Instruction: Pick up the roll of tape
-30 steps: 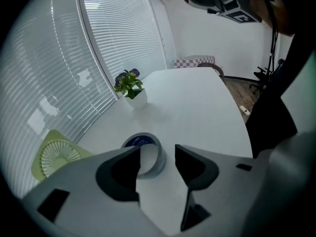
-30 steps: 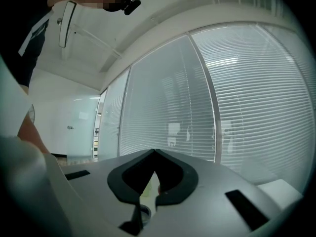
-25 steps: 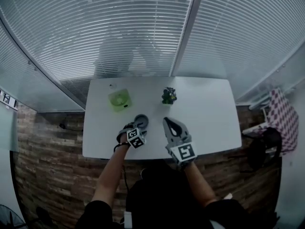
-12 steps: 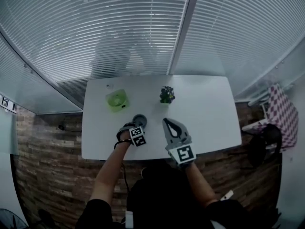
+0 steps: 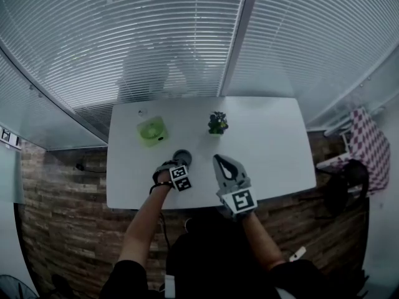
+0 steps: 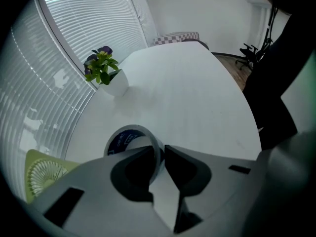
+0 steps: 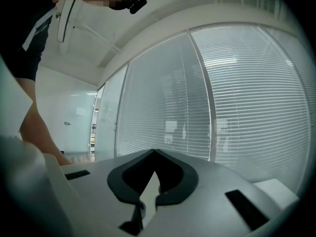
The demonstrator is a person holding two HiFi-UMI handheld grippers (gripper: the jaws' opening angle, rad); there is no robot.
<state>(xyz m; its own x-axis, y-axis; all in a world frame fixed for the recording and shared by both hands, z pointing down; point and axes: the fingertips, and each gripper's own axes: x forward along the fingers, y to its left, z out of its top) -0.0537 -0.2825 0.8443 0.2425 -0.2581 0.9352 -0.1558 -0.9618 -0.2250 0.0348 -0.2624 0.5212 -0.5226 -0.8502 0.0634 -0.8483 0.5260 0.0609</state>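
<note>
White table [image 5: 268, 148] bears one tape roll [image 6: 123, 141].

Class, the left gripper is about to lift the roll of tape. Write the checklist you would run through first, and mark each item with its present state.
1. Left gripper straddles the wall of the roll of tape, one finger inside, one outside: ok.
2. Fingers closed on that wall: ok.
3. Grip firm enough not to slip when lifted: cannot tell.
4. Potted plant and green fan stand apart from the roll on the table: ok.
5. Right gripper shut, empty and pointing at the blinds, away from the roll: ok.
</note>
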